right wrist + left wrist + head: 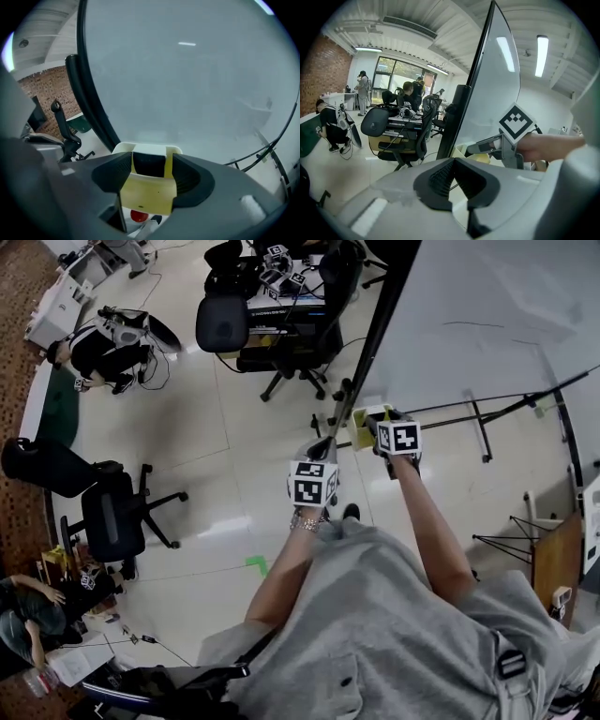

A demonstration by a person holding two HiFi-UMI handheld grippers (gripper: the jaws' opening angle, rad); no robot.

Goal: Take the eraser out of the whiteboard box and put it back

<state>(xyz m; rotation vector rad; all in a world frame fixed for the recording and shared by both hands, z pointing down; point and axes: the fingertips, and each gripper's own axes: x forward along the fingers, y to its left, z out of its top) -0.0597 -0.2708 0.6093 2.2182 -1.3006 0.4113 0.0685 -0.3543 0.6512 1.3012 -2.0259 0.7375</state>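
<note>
The eraser [147, 194], a pale yellow block with a dark face, fills the gap between the jaws of my right gripper [152, 165], whose pads press its sides. Behind it shows the cream rim of the whiteboard box [145, 148], and under it a red marker cap [138, 216]. In the head view the right gripper [377, 425] sits at the box [356, 427], at the lower left corner of the whiteboard [469, 315]. My left gripper [322, 450] hangs just left of and below the box. Its jaws [453, 161] meet with nothing between them. The left gripper view also shows the right gripper [477, 148] over the box [461, 151].
The whiteboard's stand legs [483, 427] spread on the floor to the right. Black office chairs [222, 324] [112, 512] and a desk stand behind and to the left. A person crouches at far left [103, 348]. Green tape [256, 564] marks the glossy floor.
</note>
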